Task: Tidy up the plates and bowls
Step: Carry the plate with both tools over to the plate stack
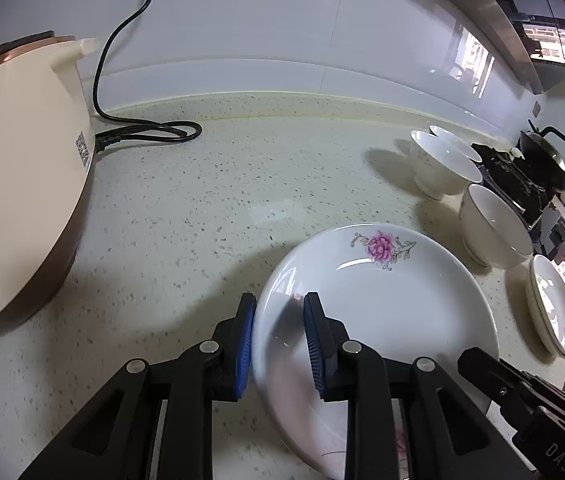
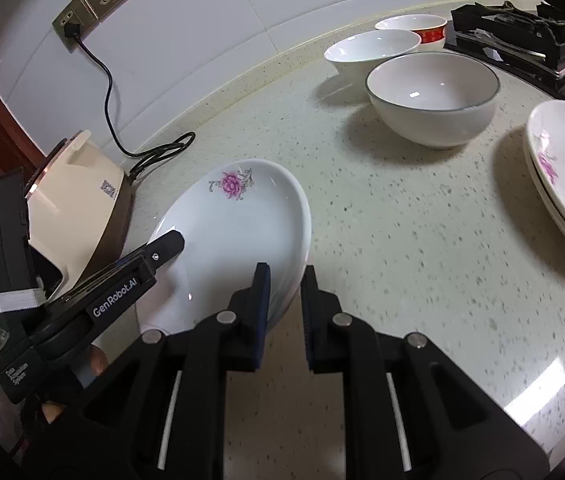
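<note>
A white plate with a pink flower (image 1: 382,292) is held tilted above the speckled counter by both grippers. My left gripper (image 1: 280,312) is shut on its left rim, one pad outside and one inside. My right gripper (image 2: 286,284) is shut on the plate's (image 2: 234,224) right rim; the left gripper's finger (image 2: 162,246) shows on the far rim. A stack of flowered plates (image 2: 562,176) lies at the right, also seen in the left wrist view (image 1: 554,308). Three bowls stand behind: a grey-rimmed one (image 2: 432,100), a white one (image 2: 370,50) and a red-banded one (image 2: 418,28).
A cream rice cooker (image 1: 18,176) stands at the left with its black cord (image 1: 150,132) looped on the counter and plugged into a wall socket (image 2: 70,24). A black gas stove (image 2: 522,40) with a wok (image 1: 546,160) sits at the far right.
</note>
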Tool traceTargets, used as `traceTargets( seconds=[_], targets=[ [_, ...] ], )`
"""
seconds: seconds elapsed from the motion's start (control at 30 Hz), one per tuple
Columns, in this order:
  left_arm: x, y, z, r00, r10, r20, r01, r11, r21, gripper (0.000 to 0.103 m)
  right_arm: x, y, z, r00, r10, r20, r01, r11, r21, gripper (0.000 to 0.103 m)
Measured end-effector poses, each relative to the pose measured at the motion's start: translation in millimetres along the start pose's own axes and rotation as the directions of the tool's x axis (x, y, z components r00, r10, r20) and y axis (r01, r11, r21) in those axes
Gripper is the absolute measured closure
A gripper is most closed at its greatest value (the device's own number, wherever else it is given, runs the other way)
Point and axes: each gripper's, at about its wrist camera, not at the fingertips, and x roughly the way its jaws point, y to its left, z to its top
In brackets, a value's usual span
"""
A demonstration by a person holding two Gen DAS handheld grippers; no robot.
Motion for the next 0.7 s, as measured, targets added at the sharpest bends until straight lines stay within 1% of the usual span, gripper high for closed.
traceTargets(
  seconds=[0.23,0.37,0.47,0.57,0.7],
  targets=[
    [-16.4,-9.1,-13.3,1.0,0.016,0.02,-0.016,1.0,0.001,0.078,-19.3,-1.4,-11.9,1.0,0.011,0.012,-0.011,1.0,-0.003,0.085],
    [-27.4,-15.3,-18.9,0.999,0.031,0.035,-0.031,1.0,-0.004,0.077,-29.3,-3.7,-14.9,1.0,0.016,0.02,-0.016,1.0,-0.015,0.085],
    [-32.5,-22.1,-19.6,0.999,0.028,0.032,-0.027,0.999,-0.017,0.077,-39.8,-9.7,-14.6,0.999,0.02,0.03,-0.02,1.0,-0.012,0.085],
    [-38.2,-39.2,-16.6,0.999,0.024,0.045,-0.024,1.0,0.01,0.077,-54.0,-22.1,-10.6,0.998,0.019,0.052,-0.02,1.0,0.013,0.085],
    [-45.5,-70.6,-8.6,0.998,0.001,0.065,-0.004,0.999,0.053,0.077,-78.4,-42.4,-2.6,0.995,-0.003,0.095,-0.001,0.999,0.04,0.085]
  ],
)
